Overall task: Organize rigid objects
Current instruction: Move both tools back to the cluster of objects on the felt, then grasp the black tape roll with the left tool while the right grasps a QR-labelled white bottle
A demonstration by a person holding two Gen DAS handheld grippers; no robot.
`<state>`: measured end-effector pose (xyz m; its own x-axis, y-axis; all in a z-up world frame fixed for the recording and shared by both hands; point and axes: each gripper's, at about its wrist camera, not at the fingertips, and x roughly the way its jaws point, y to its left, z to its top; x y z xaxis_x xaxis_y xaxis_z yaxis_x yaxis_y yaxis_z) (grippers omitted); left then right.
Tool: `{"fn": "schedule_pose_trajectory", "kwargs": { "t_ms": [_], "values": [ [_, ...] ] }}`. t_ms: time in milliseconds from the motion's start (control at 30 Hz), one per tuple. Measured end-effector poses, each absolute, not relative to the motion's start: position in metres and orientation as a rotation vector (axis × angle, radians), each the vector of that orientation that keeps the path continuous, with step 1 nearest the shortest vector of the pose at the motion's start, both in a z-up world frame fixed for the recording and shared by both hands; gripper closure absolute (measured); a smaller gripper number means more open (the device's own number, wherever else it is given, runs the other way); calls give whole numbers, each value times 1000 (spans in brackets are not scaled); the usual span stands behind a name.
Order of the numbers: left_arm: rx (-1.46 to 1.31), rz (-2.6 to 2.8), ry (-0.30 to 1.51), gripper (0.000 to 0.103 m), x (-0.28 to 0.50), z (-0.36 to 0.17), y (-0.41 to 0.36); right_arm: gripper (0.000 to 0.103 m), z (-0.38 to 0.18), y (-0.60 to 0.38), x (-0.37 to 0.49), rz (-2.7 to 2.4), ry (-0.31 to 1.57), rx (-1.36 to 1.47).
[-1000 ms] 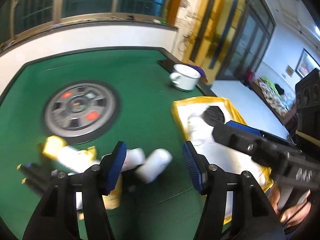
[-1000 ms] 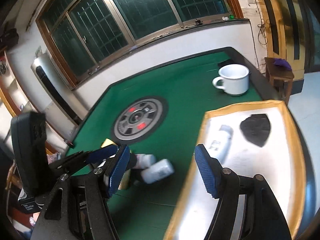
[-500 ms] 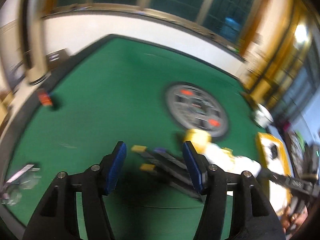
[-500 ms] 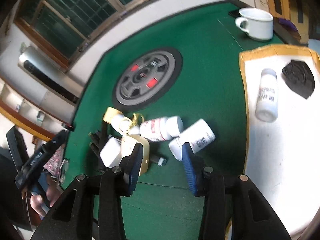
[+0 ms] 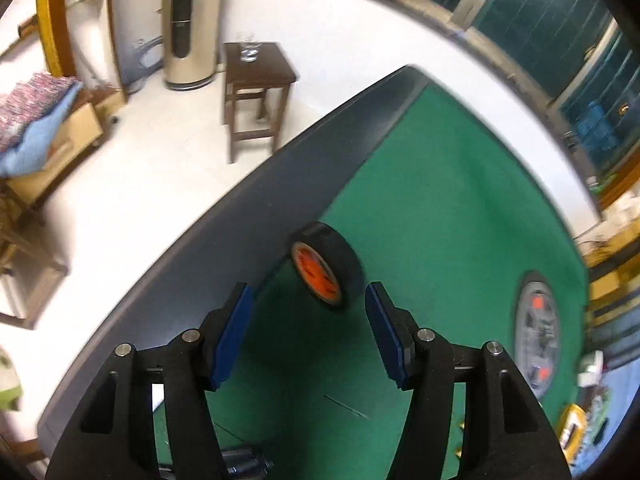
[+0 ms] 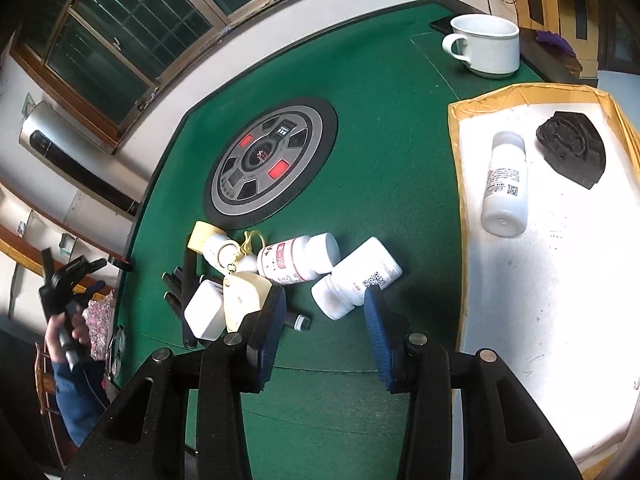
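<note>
Two white bottles (image 6: 356, 276) lying on green tabletop (image 6: 392, 128), QR code and print too small to read; third (image 6: 504, 184) in yellow-rimmed tray (image 6: 456, 160). Right claw (image 6: 324, 320) just narrowed, apart, clamping nothing. Left claw (image 5: 308, 332) apart before upright black tape roll (image 5: 326, 272), orange core lettering blurred.

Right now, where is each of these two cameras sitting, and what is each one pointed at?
Left wrist: sits on the left gripper, looking down at a tape roll by the table edge; only its open fingers show.
Right wrist: sits on the right gripper, looking down at white bottles beside the tray; its fingers show, and the person's other hand.
Both share the round centre panel in the green felt.
</note>
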<state>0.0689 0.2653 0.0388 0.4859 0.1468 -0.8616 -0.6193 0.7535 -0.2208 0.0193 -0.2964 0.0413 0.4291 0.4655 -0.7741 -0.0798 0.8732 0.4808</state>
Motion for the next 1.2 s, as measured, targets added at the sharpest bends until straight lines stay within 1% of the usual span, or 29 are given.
{"fn": "schedule_pose_trajectory", "kwargs": {
  "t_ms": [167,200,233,267,300,500,600,700,933,1200],
  "values": [
    [-492,529,1013,45,95,21,258,66,43,-298,19,354,1071,397],
    [-487,527,1021,47,96,18,261,66,44,-299,18,356,1068,398],
    [-473,536,1030,63,98,13,261,66,43,-299,17,358,1066,399],
    [-476,523,1032,73,97,11,261,66,43,-300,16,359,1064,400],
    [-497,488,1031,87,97,10,262,66,43,-301,15,361,1063,398],
    [-492,462,992,87,85,14,264,66,40,-304,13,371,1058,383],
    [-458,421,974,87,76,24,253,66,36,-305,15,373,1069,403],
    [-414,345,944,87,62,44,222,66,33,-304,19,370,1079,415],
    [-315,70,808,87,8,86,129,66,27,-301,26,330,1116,418],
    [-227,-114,821,87,-8,83,53,66,17,-294,33,290,1144,406]
  ]
}}
